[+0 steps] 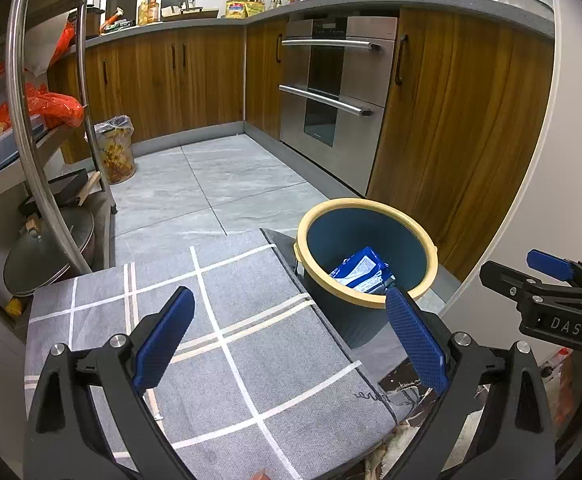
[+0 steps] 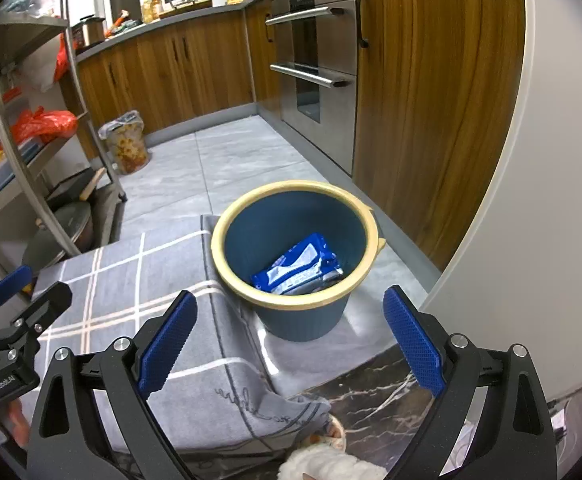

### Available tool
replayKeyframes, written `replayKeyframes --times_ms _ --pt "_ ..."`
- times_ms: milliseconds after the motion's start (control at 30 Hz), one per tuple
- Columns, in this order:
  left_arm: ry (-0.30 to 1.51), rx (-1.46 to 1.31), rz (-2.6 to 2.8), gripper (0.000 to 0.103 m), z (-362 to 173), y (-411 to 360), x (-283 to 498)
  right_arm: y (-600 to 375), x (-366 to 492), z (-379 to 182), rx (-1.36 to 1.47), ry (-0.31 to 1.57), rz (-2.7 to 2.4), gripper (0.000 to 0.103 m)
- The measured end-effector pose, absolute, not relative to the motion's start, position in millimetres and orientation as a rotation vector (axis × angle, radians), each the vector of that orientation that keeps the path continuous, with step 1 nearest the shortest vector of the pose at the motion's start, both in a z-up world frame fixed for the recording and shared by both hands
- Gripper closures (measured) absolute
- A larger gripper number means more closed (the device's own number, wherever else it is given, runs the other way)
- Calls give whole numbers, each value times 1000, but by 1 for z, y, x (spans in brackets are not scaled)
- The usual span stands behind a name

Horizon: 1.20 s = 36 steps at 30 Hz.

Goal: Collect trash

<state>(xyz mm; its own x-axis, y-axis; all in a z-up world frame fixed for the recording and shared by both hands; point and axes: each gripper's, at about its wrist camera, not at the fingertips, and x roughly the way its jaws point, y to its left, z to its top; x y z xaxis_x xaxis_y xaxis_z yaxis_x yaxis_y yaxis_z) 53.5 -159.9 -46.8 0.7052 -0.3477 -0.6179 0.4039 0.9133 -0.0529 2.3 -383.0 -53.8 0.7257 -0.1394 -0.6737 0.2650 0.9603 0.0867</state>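
packet point(image 2: 297, 266) lies in the bin point(image 2: 227, 236), apparently touching the mat point(image 2: 131, 276) on its left.

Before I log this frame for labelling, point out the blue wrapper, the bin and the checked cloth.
Crumpled blue-and-white plastic wrapper point(image 2: 297, 266), right wrist view, its middle.
Blue cream-rimmed plastic bin point(image 2: 227, 224), right wrist view, rim.
Grey checked cloth point(image 1: 227, 320), left wrist view, centre.

The blue bin point(image 2: 295, 256) stands with its mouth unobstructed from above; the grey checked cloth point(image 2: 139, 300) seems to touch its left side, wooden cabinets point(image 2: 431, 120) stand near its right.
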Motion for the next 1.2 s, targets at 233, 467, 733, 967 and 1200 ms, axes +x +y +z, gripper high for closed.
replayKeyframes --times_ms 233,467,733,967,1200 --pt "669 88 -416 8 -47 -160 53 -384 1 -56 183 726 -228 9" --pt "666 90 -417 8 -48 -162 52 -384 2 -56 182 727 -228 9" --pt "660 104 -416 8 -48 -166 50 -385 2 -56 183 727 -226 9" --pt "657 108 -425 8 -47 -168 48 -384 1 -57 186 729 -228 9" --pt "645 122 -425 8 -46 -171 47 -385 1 -58 186 731 -227 9"
